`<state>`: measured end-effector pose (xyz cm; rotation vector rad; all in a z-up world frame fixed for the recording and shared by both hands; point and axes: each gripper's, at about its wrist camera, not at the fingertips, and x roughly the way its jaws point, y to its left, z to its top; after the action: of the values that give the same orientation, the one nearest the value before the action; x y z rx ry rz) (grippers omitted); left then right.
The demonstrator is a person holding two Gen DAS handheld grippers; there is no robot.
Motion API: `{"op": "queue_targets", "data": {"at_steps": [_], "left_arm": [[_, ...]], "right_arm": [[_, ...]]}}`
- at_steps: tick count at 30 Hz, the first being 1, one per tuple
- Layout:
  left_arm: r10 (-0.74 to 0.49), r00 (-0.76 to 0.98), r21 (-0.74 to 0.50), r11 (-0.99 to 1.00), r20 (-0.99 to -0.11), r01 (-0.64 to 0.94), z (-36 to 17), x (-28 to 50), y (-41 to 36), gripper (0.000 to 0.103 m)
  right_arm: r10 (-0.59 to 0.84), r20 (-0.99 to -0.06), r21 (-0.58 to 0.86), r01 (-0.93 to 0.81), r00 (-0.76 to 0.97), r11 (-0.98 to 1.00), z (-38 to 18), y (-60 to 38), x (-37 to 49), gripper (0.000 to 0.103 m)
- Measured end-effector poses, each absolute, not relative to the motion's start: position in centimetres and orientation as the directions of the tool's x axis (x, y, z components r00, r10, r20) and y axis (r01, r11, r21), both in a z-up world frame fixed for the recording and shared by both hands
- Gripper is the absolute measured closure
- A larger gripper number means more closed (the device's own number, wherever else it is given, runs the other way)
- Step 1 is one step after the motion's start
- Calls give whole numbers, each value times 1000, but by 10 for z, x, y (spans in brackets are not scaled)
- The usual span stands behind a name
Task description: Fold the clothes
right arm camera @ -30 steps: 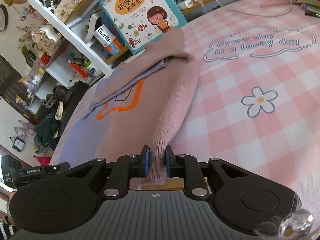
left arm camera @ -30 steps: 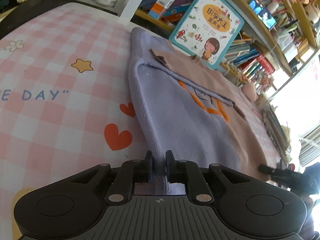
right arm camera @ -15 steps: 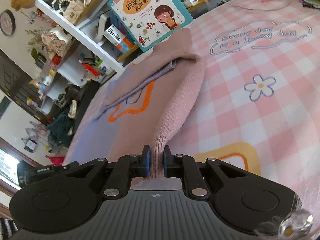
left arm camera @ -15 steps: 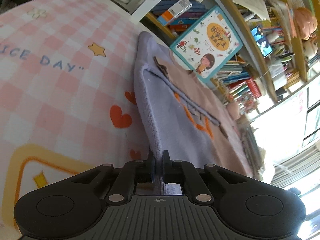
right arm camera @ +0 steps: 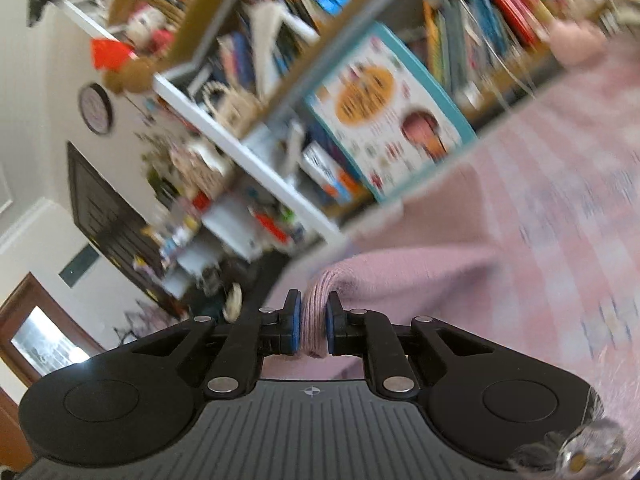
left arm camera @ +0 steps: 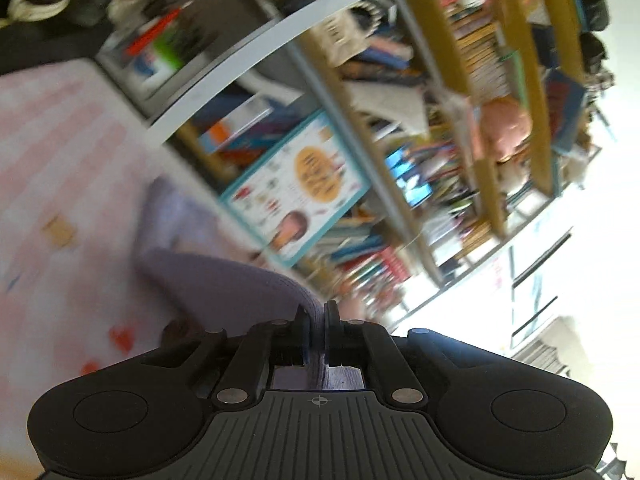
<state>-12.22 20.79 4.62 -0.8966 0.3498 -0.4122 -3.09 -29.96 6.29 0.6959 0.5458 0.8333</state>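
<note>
A knitted sweater, lavender on one side and pink on the other, is lifted off the pink checked bedspread. In the left wrist view my left gripper [left arm camera: 315, 322] is shut on the lavender hem of the sweater [left arm camera: 224, 280], which arches up from the bed. In the right wrist view my right gripper [right arm camera: 313, 320] is shut on the pink hem of the sweater [right arm camera: 400, 280], bunched between the blue pads. Both views are motion-blurred and tilted upward. The sweater's front and orange print are hidden.
The pink checked bedspread [left arm camera: 60, 184] [right arm camera: 560, 208] lies below. A bookshelf [left arm camera: 400, 128] [right arm camera: 280, 60] packed with books stands just behind the bed. A teal-framed picture book [left arm camera: 296, 184] [right arm camera: 388, 116] leans against it. A bright window [left arm camera: 580, 240] shows at the right.
Both grippers have risen and tipped upward, lifting the sweater's hem off the bed toward the bookshelf. The flat sweater and its orange print have dropped out of sight. Both grips hold.
</note>
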Motion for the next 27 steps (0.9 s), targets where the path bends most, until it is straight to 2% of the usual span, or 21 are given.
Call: {"op": "queue_targets", "data": {"at_steps": [8, 17, 27], "left_arm": [[-452, 889, -831, 522, -77, 193, 54, -79, 216, 98], [-420, 902, -854, 502, -101, 139, 44, -32, 235, 98], [-391, 904, -847, 528, -170, 69, 29, 7, 245, 97]], "right_arm": [[795, -111, 758, -466, 596, 455, 73, -288, 27, 92], [781, -124, 780, -427, 612, 458, 60, -272, 78, 92], [763, -162, 797, -374, 626, 475, 41, -253, 132, 92]]}}
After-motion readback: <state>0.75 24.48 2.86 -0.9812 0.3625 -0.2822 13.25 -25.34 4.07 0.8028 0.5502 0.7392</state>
